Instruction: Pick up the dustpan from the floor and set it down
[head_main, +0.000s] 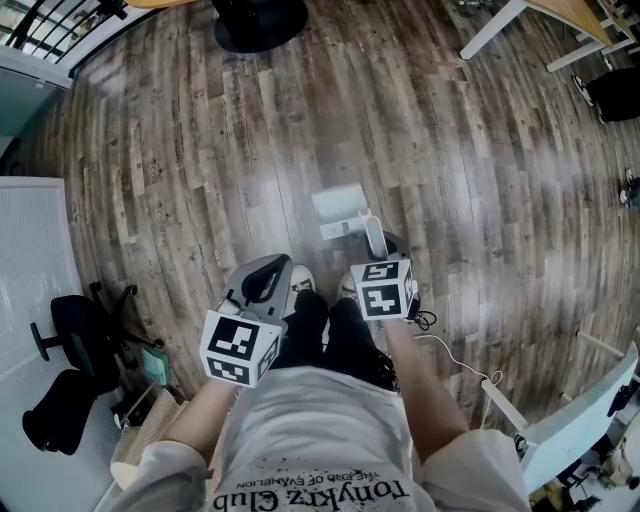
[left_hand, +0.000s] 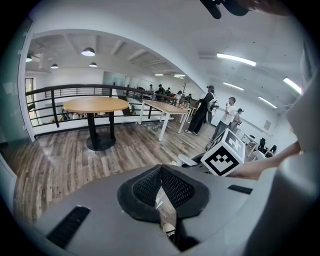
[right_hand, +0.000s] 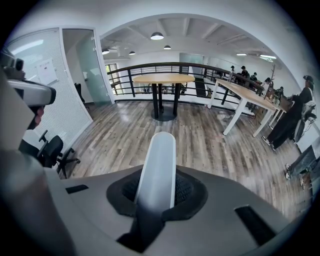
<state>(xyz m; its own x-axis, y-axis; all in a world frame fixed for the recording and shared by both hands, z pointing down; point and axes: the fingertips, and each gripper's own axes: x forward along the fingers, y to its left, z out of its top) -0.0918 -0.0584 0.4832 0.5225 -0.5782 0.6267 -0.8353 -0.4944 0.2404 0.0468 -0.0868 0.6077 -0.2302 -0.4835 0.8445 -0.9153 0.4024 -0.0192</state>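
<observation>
Your right gripper clamps the dustpan by its white handle, with the pan just ahead of your shoes over the wood floor. Your left gripper is closed on nothing.

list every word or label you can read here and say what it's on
"tonykrz Club": large print on the person's shirt, upside down in the head view.
"THE END OF EVA...": smaller line just above it on the shirt; the rest is too small to be sure of.
Marker cubes: black-and-white squares only, no letters.
Sheet on the partition in the right gripper view: too blurred to read.
</observation>
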